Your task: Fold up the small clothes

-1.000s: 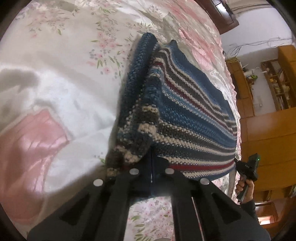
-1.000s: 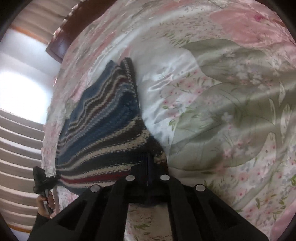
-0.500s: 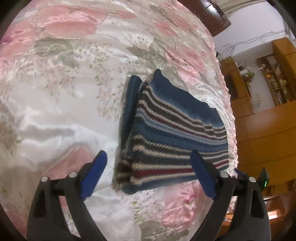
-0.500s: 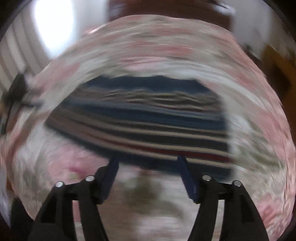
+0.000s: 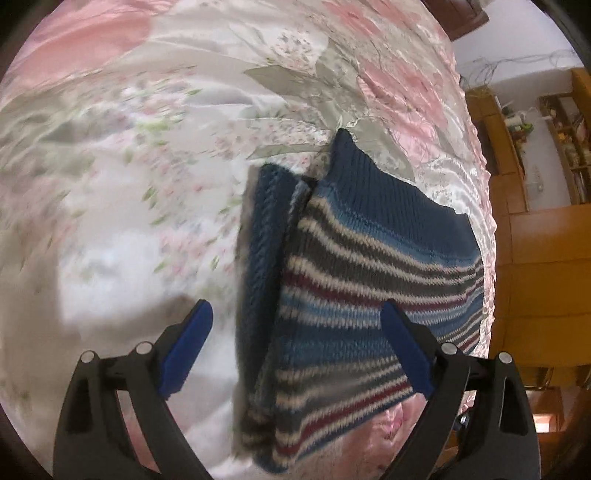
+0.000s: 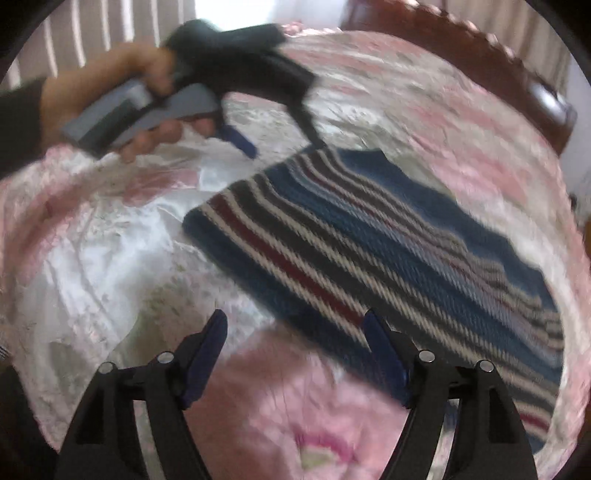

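A small knitted sweater (image 5: pixel 369 273), dark blue with white, grey and red stripes, lies folded on the pink floral bedspread (image 5: pixel 147 147). Its doubled-over edge shows on the left in the left wrist view. My left gripper (image 5: pixel 295 332) hovers open just above the sweater's near corner, blue pads (image 5: pixel 188 347) wide apart, nothing between them. The right wrist view shows the sweater (image 6: pixel 369 240) lying flat. My right gripper (image 6: pixel 295 343) is open over its near edge and holds nothing. In the same view a hand (image 6: pixel 110 85) holds the left gripper (image 6: pixel 280 144) above the sweater's far left corner.
The satin bedspread (image 6: pixel 92 240) stretches around the sweater on all sides. A dark wooden headboard (image 6: pixel 480 70) stands at the far end of the bed. Wooden cabinets and shelves (image 5: pixel 539 258) stand beyond the bed's right edge. Striped curtains (image 6: pixel 92 22) hang behind the hand.
Both grippers were shut on the sweater's corners a second ago. They have opened, let go and drawn back, and the sweater now lies folded on the bed.
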### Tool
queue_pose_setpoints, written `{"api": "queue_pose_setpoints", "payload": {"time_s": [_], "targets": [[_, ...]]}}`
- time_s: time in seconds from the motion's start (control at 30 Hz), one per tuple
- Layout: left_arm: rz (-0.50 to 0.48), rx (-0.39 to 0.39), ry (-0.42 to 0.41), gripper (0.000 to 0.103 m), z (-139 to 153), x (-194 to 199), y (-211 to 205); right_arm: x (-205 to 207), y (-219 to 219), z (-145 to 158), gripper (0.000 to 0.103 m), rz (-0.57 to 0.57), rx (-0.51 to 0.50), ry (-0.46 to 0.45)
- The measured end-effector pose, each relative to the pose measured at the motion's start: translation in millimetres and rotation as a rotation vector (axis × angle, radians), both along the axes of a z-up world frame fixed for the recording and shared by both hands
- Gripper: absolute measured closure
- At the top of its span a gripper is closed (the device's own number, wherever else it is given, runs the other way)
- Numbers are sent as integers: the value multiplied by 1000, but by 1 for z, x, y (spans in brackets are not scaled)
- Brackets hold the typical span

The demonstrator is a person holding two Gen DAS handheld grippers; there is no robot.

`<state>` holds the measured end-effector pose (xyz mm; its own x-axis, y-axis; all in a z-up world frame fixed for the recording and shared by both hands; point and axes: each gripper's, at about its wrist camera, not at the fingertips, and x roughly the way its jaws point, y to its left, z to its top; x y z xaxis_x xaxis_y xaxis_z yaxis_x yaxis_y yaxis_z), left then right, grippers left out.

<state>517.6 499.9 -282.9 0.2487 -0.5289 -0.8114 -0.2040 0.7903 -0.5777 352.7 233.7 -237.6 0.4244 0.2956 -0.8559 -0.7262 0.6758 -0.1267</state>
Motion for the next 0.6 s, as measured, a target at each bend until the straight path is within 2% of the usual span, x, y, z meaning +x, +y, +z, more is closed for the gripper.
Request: {"api": "queue_pose_setpoints", "payload": {"time_s": [0.27, 0.5, 0.6], "targets": [[-49, 8, 29, 12, -21, 31, -6, 3, 33, -18, 26, 64, 2, -14], [-48, -30, 37, 9, -30, 41, -3, -1, 45, -26, 26, 88, -16, -27], [-62, -39, 35, 8, -31, 43, -4, -8, 49, -31, 26, 100, -57, -64]]}}
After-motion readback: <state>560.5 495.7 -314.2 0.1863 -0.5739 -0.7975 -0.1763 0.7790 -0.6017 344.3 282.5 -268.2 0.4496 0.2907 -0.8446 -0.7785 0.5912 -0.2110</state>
